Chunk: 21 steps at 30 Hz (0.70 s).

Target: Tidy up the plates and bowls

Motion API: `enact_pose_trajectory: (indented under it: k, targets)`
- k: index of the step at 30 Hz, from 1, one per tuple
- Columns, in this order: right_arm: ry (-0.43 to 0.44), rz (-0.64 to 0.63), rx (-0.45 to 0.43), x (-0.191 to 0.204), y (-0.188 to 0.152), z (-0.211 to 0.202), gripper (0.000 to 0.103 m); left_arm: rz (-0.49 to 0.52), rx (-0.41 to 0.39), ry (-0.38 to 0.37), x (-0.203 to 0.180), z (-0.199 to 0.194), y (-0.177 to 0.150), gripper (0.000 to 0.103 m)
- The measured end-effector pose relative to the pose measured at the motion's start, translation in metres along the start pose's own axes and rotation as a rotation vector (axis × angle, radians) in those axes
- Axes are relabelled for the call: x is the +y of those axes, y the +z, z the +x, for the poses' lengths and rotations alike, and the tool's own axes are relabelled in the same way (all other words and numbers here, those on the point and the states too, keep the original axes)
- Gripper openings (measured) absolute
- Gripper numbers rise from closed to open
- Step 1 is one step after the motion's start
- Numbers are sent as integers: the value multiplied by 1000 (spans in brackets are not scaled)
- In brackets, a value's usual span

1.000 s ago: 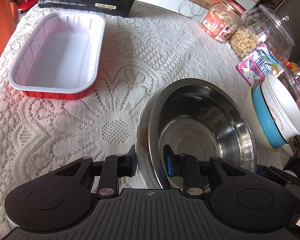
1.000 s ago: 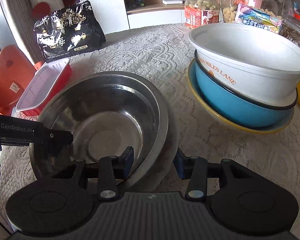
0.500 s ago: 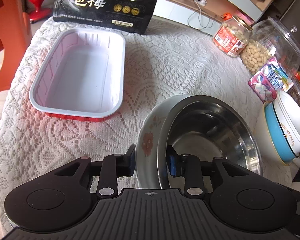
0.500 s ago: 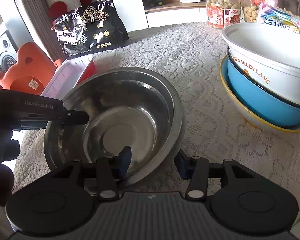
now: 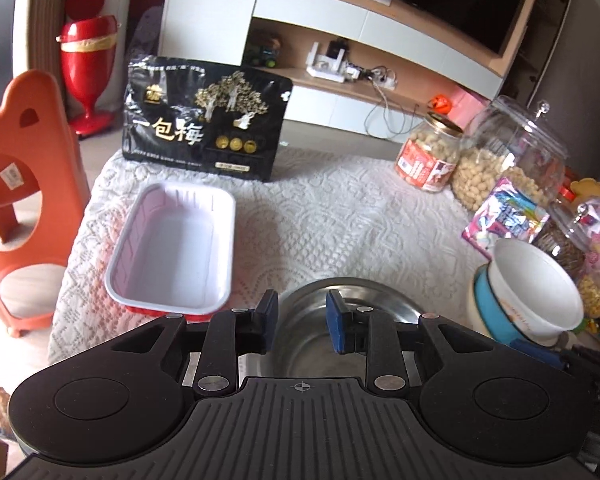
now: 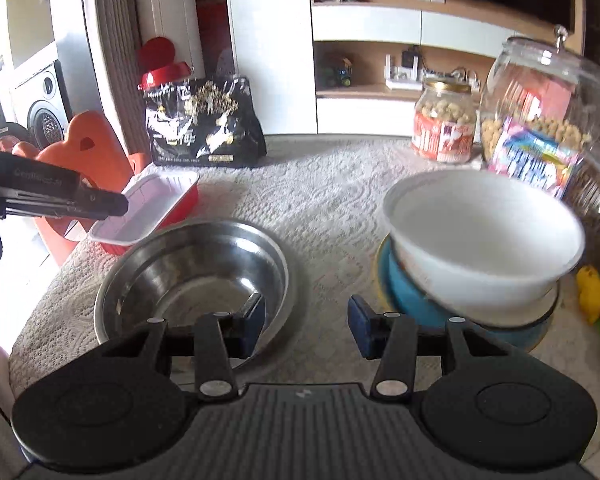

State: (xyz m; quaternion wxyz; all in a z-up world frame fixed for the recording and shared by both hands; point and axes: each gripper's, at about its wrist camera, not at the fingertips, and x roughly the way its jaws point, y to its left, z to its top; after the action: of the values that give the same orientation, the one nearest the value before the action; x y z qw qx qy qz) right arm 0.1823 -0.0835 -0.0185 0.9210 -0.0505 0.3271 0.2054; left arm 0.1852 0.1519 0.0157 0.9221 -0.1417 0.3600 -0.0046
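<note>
Steel bowl (image 5: 340, 320): left wrist view. A round, polished stainless vessel with a broad rolled rim rests on the lace-covered table (image 5: 320, 220), just beyond the left tongs (image 5: 300, 322). The blue pads of these tongs stand a little apart with nothing clamped; their jaws have just been closing, and the rim lies below and behind the gap. A white tray (image 5: 176, 256) with a red underside sits left of the bowl. A black snack bag (image 5: 204, 120) at the far edge carries large white Chinese characters. At right, a white bowl (image 5: 536, 288) is nested in a blue bowl (image 5: 488, 312).

Right wrist view. The steel bowl (image 6: 196, 276) sits left of centre, empty, its interior mirror-bright. The right tongs (image 6: 306, 328) are spread with nothing between the pads; the left pad overlaps the bowl rim in the picture. The white bowl (image 6: 484, 240) is blurred, tilted on the blue bowl (image 6: 404, 300). The left tongs (image 6: 72, 202) carry faint lettering that cannot be read.
</note>
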Motion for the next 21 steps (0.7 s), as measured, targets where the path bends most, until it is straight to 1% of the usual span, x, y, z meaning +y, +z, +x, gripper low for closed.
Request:
enact_pose_trajectory:
  k: [1,3,5,8,11,13,16,17,21]
  targets:
    - [-2,-1,-15,-7,7,-6,47,0,15,-13,-8,2,1,29]
    - [-6,17,-45,-24,23,-20,42,-2,40,-36,-24,7,4,29]
    - [4,41,-78,-41,36,-34,40,-2,41,-55,-43,11,6,29]
    - [-80,47,-128,-62,49,-47,41,-41,40,-115,-67,17,10,29]
    - [-95,65,-124,-84,57,-52,41,-83,33,-170,-88,23,6,29]
    - [-139,59,-127,-97,60,-51,41,-89,32,-179,-103,29,2,29]
    - [-222,54,-134,-118,59,-45,41,-57,50,-180,-125,41,-3,29]
    - [-237,61,-129,-125,58,-41,41,-40,54,-174,-132,44,-5,29]
    - [-254,124,-64,-157,42,-22,41,6,73,-157,-149,55,-16,29]
